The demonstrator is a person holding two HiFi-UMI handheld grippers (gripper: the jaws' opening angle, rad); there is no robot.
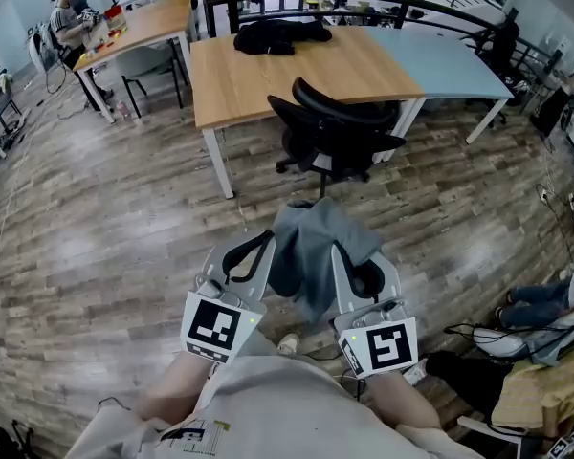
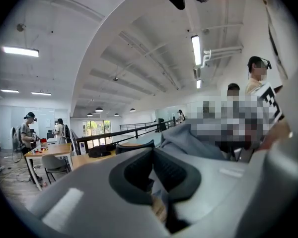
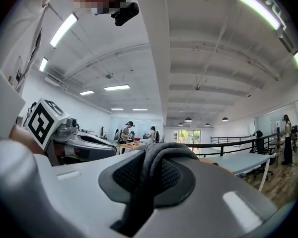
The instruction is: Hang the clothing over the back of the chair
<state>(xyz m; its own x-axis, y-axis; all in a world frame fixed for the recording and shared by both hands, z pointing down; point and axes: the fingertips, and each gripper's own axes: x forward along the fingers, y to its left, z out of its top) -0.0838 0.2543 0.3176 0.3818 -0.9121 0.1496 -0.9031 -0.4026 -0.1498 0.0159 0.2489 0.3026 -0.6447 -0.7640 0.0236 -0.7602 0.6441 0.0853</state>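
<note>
Head view: the grey clothing (image 1: 316,247) hangs bunched between both grippers, just in front of the black chair (image 1: 340,127) and not yet on its back. The right gripper (image 1: 337,253) has its jaws pinched tight on a thick fold. The left gripper (image 1: 268,241) has its jaws nearly together, nipping the other edge.

Grey clothing (image 1: 311,247) hanging in air above wooden floor (image 1: 124,218), held up at two spots, bunched, soft folds drooping down in middle. Black chair (image 1: 340,127) standing upright on floor just past clothing, sitting by near edge of wooden table (image 1: 258,75).
</note>
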